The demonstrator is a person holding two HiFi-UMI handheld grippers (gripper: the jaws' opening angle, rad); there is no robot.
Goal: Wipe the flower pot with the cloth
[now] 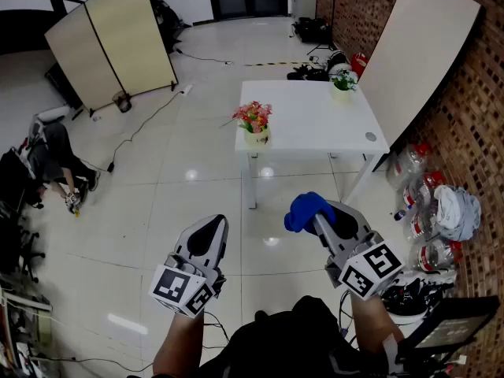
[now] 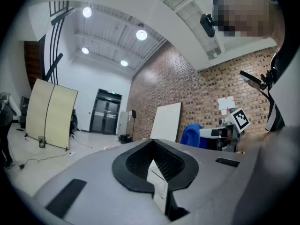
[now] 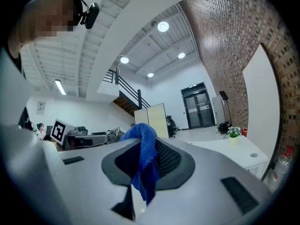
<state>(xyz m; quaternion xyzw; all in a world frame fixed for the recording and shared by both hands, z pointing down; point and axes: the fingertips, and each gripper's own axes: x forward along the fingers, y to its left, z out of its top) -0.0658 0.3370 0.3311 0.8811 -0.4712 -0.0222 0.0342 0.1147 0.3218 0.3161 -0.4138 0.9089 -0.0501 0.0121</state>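
Right gripper (image 1: 320, 213) jaws pinch cloth (image 1: 305, 209); left gripper (image 1: 207, 231) closed

The left gripper (image 2: 154, 167) has its jaws closed together with nothing between them, and beyond it stand a beige folding screen (image 2: 49, 114), a dark double door (image 2: 106, 111), a brick wall (image 2: 187, 86) (a white board (image 2: 166, 121) leans against it) and a blue cloth (image 2: 191, 135) at right.

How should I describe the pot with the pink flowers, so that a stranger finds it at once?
Look for the white table beside the brick wall. The pot stands at its near left corner. Its flowers are pink and red, while the other pot at the far side has white ones.
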